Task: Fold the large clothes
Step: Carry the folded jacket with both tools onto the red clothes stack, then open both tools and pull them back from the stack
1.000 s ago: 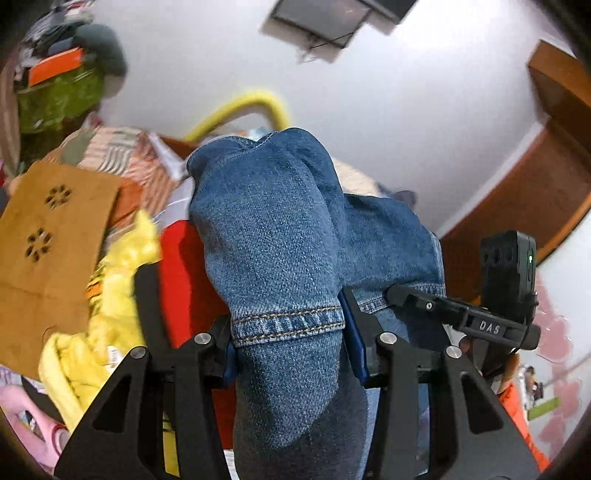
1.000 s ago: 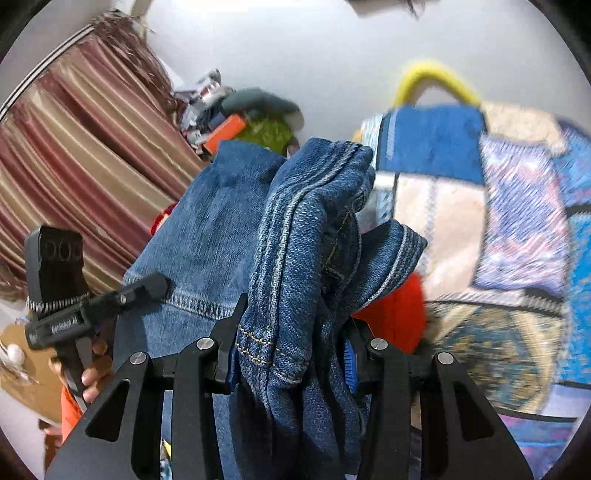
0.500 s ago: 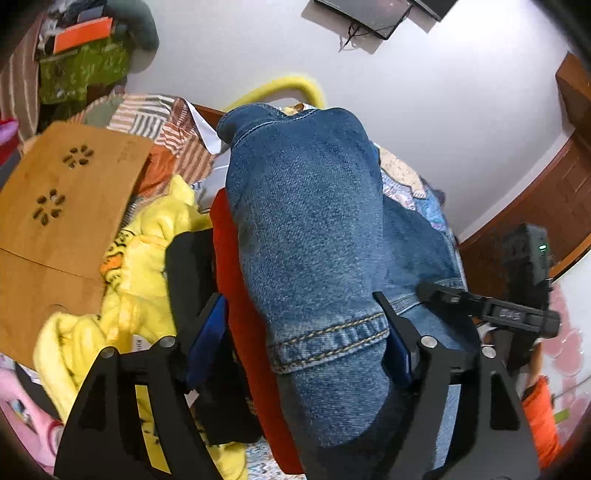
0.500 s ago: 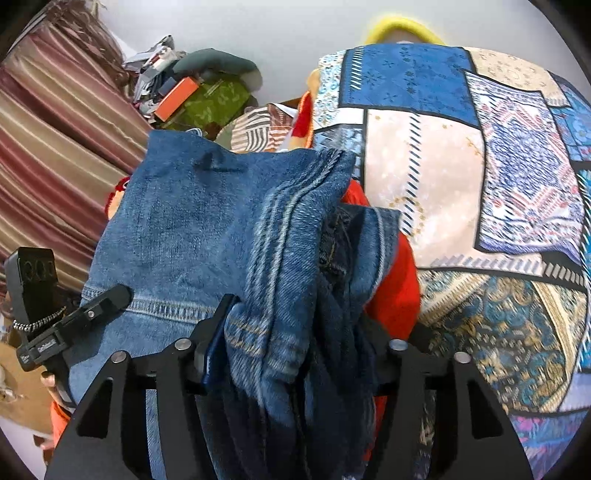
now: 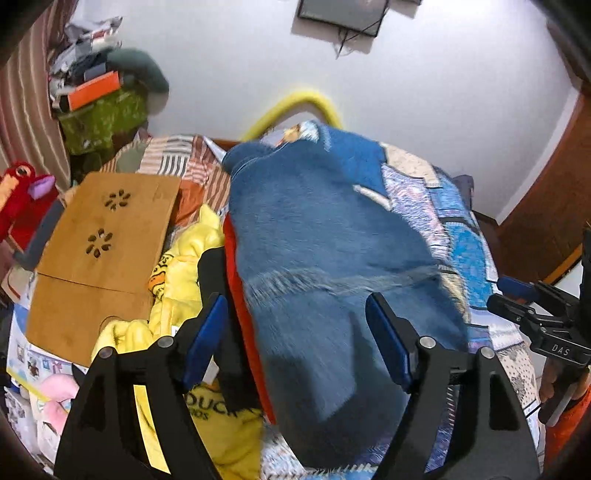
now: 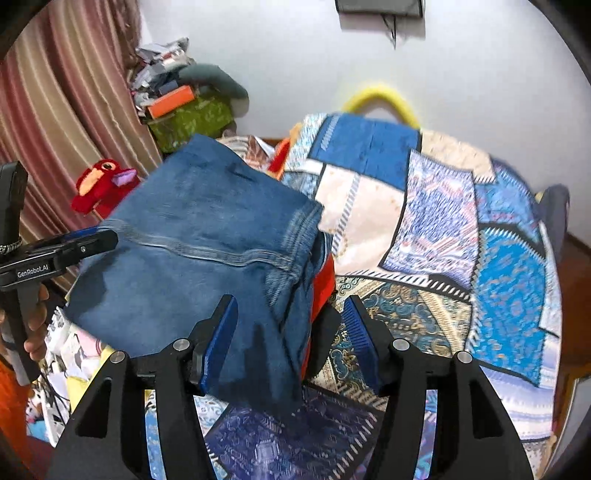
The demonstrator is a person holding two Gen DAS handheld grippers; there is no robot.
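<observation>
Both pairs of fingers are standing apart around folded jeans on the bed.

The left gripper [image 5: 295, 341] and right gripper [image 6: 290, 341] are gaping, pads clear of the denim. The jeans [image 6: 192, 251] are lying blurred on a red garment [image 5: 240, 302], mostly hidden, beside yellow clothing [image 5: 184, 266], the patchwork bedspread [image 6: 443, 229] spreading beyond.

a cluttered home bedroom: a bed under a patchwork quilt [image 6: 436, 229], striped curtains [image 6: 59, 122], a red plush toy [image 6: 101, 184], clothes piled around, a wall-mounted screen [image 5: 341, 14].
</observation>
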